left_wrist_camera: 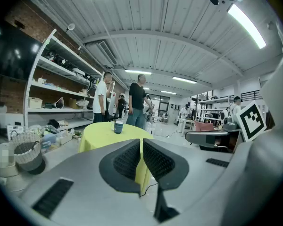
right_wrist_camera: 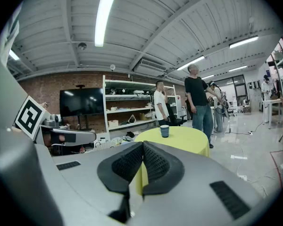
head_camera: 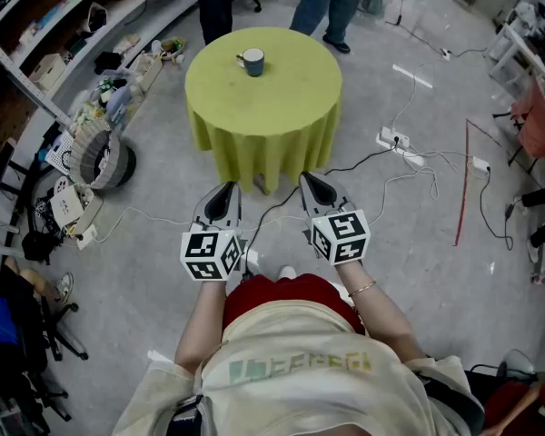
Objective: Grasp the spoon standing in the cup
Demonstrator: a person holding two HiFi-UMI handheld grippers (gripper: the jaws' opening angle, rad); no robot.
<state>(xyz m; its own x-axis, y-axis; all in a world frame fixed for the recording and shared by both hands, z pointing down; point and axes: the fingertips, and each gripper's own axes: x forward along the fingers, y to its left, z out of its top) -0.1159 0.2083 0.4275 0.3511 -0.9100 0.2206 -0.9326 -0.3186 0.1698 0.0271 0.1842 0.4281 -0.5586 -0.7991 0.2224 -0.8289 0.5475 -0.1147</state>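
"Yellow-green cloth [head_camera: 254, 142] over the round table [head_camera: 286, 80], upper middle of the head view. Was that where the cup [head_camera: 252, 61] stood?"

"Yes, toward the table's far side and well apart from both grippers, which hung low in the frame."

"And the spoon?"

"Too small to make out in any view. If it stood in the cup as the task says, I judged its handle ran upright, so the jaws would have had to close on it from the sides."

"How were the jaws?"

"The left gripper [head_camera: 225, 189] was clenched, pads together with nothing between them. The right gripper [head_camera: 309, 180] was the same — closed and empty."

"Which was nearer?"

"Little in it. In the left gripper view the cup sat left of the jaw line, and in the right gripper view it sat right of it, so it lay ahead and between the two. In the head view it leaned slightly toward the left gripper's side — marginally nearer, I thought. Either gripper would have had to go forward over the table and open first."
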